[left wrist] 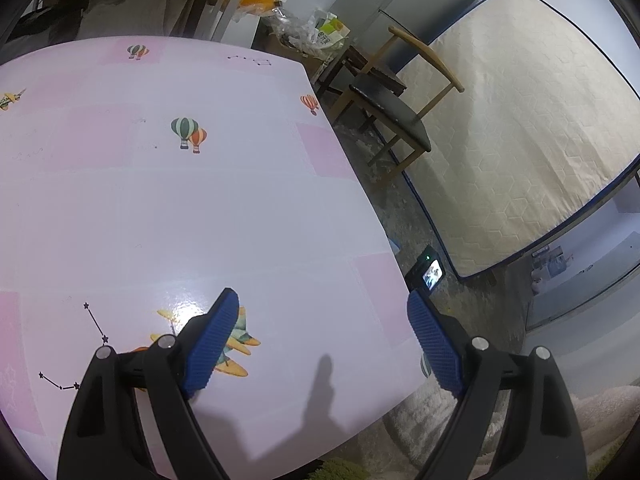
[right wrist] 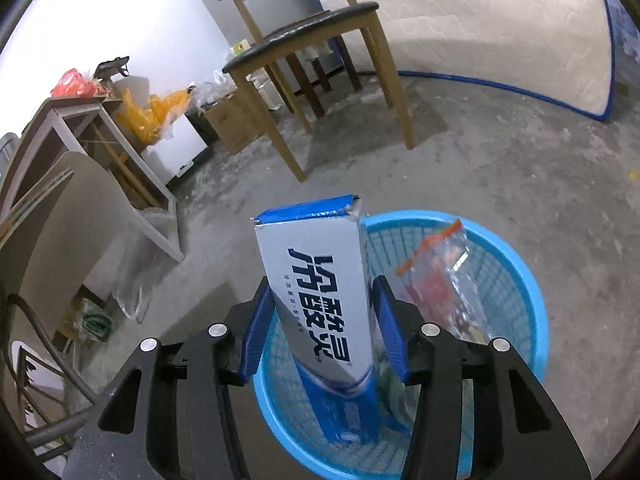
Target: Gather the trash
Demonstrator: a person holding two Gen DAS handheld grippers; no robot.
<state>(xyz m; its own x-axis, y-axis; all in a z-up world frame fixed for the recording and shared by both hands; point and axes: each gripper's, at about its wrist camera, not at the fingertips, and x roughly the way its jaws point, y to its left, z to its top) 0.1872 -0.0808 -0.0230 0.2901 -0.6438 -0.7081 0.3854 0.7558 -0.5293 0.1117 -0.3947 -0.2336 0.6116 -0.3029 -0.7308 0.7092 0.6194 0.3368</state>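
Observation:
In the right wrist view my right gripper (right wrist: 320, 292) is shut on a long blue and white toothpaste box (right wrist: 316, 280), held upright over a blue plastic basket (right wrist: 532, 280) on the floor. The box's lower end is inside the basket. A clear zip bag with an orange seal (right wrist: 436, 276) leans inside the basket. In the left wrist view my left gripper (left wrist: 324, 320) is open and empty above the right edge of a table with a pink balloon-print cover (left wrist: 180, 208).
A wooden chair with a dark seat (right wrist: 304, 44) stands behind the basket; it also shows in the left wrist view (left wrist: 392, 112). A mattress (left wrist: 520, 128) leans at the right. Boxes, yellow bags (right wrist: 160, 112) and shelving clutter the left wall.

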